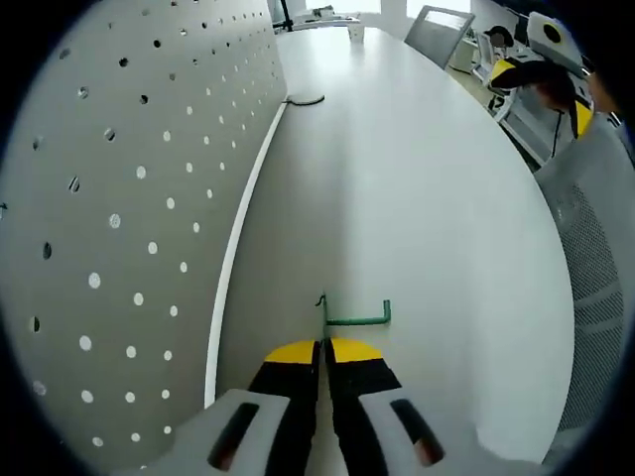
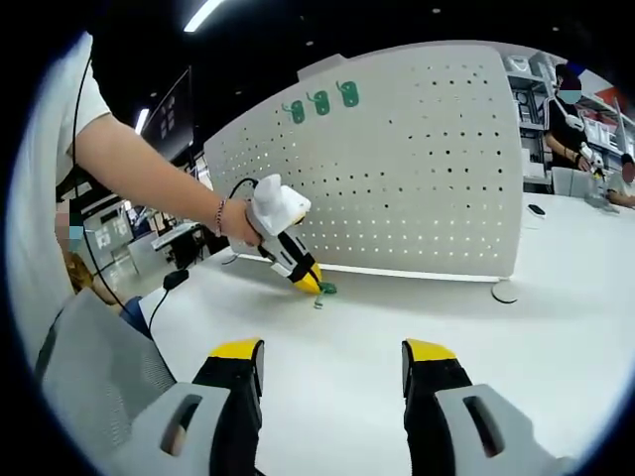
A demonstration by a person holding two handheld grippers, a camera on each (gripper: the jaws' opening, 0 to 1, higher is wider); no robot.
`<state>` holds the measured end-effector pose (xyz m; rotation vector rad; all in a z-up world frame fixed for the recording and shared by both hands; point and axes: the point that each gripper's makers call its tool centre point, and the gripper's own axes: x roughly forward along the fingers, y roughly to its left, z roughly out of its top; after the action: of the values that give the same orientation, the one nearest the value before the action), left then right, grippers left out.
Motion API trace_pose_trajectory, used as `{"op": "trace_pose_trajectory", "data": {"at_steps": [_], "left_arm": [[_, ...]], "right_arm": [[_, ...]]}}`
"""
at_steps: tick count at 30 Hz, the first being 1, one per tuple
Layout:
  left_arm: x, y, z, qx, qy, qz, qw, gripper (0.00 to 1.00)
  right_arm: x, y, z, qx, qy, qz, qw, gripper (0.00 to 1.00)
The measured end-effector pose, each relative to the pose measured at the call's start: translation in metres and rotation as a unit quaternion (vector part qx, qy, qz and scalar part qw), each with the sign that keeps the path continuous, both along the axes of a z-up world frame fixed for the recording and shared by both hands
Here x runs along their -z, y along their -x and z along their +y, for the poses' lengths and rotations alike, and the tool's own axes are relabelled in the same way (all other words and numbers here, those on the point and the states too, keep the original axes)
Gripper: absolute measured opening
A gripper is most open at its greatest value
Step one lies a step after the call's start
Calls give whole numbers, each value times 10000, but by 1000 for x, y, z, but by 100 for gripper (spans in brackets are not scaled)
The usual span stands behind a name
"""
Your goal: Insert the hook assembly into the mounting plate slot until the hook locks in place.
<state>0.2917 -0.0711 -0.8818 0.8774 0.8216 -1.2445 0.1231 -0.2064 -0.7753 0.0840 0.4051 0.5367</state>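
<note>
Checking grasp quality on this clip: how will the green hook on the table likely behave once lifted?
The green hook looks like thin bent wire, so probably stiff and light. Its angled shape should stop it rolling. The left gripper meets it near one end, fingers nearly together, so the free end may pivot if pinched loosely.

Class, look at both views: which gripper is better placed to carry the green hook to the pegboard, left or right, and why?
Left. The left gripper has its jaws closed at the green hook, beside the pegboard. The right gripper is open and farther back.
</note>
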Motion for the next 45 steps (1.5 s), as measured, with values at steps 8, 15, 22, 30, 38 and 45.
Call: {"op": "trace_pose_trajectory", "data": {"at_steps": [8,15,22,30,38,45], "left_arm": [[0,0,0,44,18,-27,10000,3],[0,-1,-1,43,99,-100,9999,3],[-8,0,-4,-3,432,-125,9990,3],[-15,0,-4,-91,662,-184,9976,3],[-31,-2,-6,-185,925,-369,9949,3],[-40,-1,-8,-254,1081,-473,9927,3]], "right_arm": [[0,0,0,-5,2,0,10000,54],[0,-1,-1,11,0,1,10000,54],[1,0,-3,57,-43,20,10000,54],[0,-1,-3,58,-57,7,10000,54],[0,-2,0,9,-37,-13,10000,54],[-3,-3,2,-14,-41,-37,10000,54]]}}
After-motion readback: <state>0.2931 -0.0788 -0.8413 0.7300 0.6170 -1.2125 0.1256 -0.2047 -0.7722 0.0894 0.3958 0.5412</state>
